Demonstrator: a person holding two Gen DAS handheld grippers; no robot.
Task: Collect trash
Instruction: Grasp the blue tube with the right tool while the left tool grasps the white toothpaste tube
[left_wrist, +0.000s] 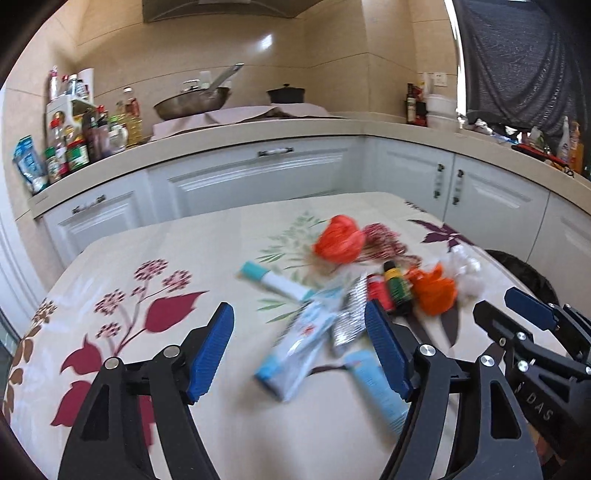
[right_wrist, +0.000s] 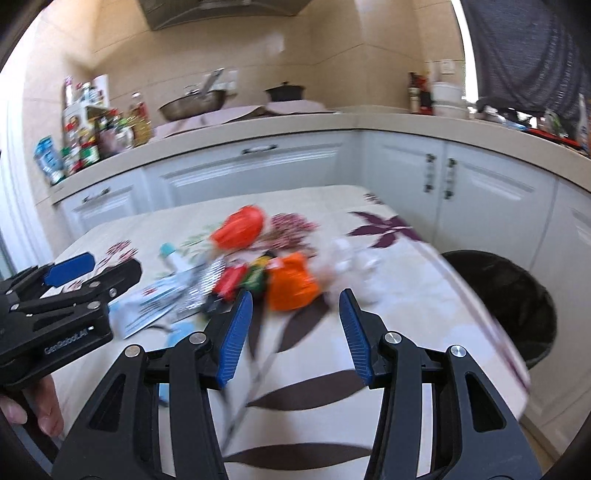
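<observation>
From the left wrist view we see our left gripper with its blue pads spread wide, holding nothing, hovering over the flowered surface; a blurred pale-blue packet lies between the pads, among a heap of trash with an orange bag farther back. From the right wrist view our right gripper is likewise parted and holds nothing, a smaller orange wrapper just ahead of it, and a black bin stands beside the surface's right edge.
</observation>
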